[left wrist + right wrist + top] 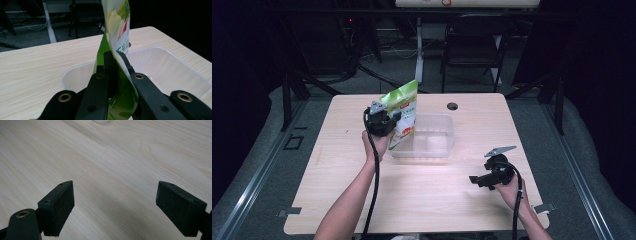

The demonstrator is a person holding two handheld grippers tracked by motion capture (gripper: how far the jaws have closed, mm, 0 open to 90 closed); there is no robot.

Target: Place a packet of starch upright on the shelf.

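A green and white snack pouch [404, 112] stands tilted over the left end of a clear plastic tub [437, 142] at the table's middle. My left gripper [384, 122] is shut on the pouch's side, held up above the tub's left edge. In the left gripper view the pouch [117, 32] rises between the closed jaws, with the tub's rim [175, 53] behind and below it. My right gripper [479, 180] rests low at the front right of the table, pointing left. Its pads [61, 205] stand wide apart over bare wood, so it is open with nothing in it.
The light wooden table [362, 200] has a round cable hole [452, 106] near its far edge. A dark chair [474, 42] and a white desk leg [419, 50] stand beyond the table. Cables trail from both grippers toward the near edge.
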